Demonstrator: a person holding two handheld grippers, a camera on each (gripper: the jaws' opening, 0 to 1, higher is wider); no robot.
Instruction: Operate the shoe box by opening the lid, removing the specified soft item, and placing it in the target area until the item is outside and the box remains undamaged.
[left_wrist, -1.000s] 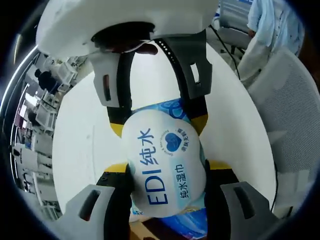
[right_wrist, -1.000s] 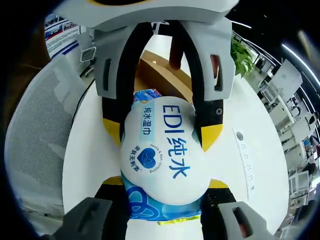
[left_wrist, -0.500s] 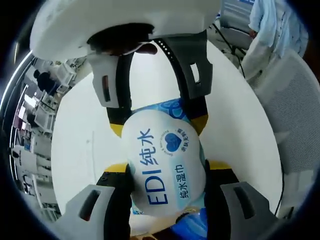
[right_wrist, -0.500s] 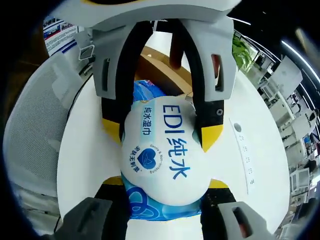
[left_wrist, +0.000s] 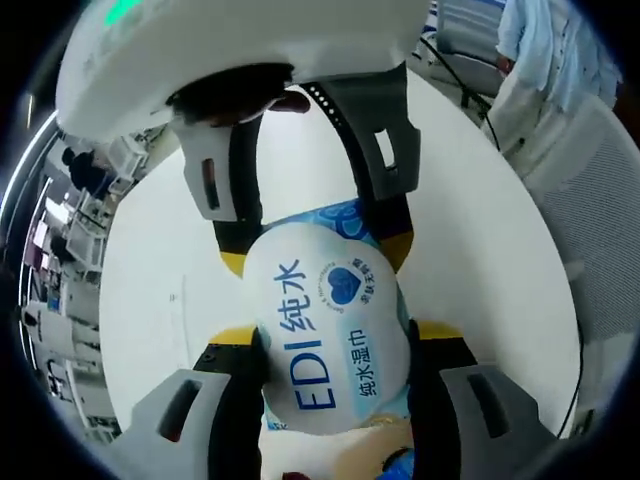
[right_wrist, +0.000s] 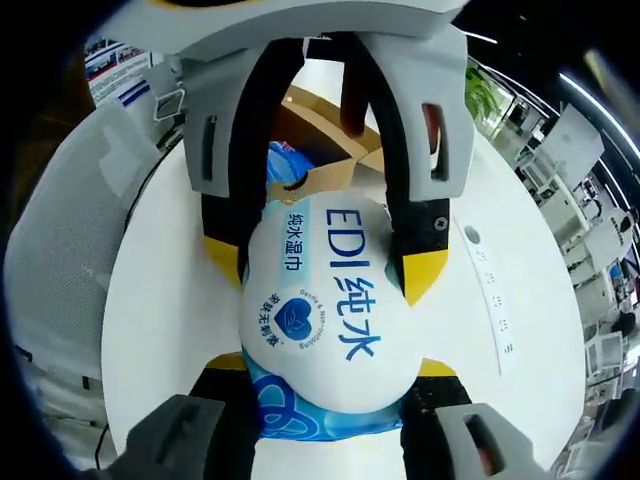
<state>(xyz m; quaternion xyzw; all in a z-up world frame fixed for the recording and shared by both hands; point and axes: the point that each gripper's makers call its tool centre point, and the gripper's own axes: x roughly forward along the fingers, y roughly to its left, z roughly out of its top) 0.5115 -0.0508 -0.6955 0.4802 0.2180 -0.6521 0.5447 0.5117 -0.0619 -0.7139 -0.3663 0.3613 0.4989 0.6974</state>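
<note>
Left gripper (left_wrist: 325, 340), grey body with yellow-tipped black jaws: clamped on the near end of a soft white-and-blue pack of wet wipes (left_wrist: 330, 335), the big "EDI" lettering facing the camera. From the far side the right gripper (left_wrist: 315, 245) comes in, its yellow tips pinching the opposite end of the same pack. So both sets of jaws are closed on the pack, one at each end, and it hangs between them above the round white table (left_wrist: 160, 270).

In the right gripper view, same story mirrored: the right gripper (right_wrist: 325, 375) bites the blue bottom edge of the wipes pack (right_wrist: 325, 300), while the left gripper (right_wrist: 320, 265) squeezes the far end.

Behind the pack in the right gripper view sits the brown cardboard shoe box (right_wrist: 320, 130), lid off, with something blue (right_wrist: 282, 162) showing just past the pack's far edge; what it is cannot be told. A white power strip (right_wrist: 490, 300) lies on the table to the right. A grey mesh office chair (right_wrist: 65, 230) stands at the left edge, and in the left gripper view another mesh chair (left_wrist: 585, 170) and a person in a light blue shirt (left_wrist: 540, 35).
</note>
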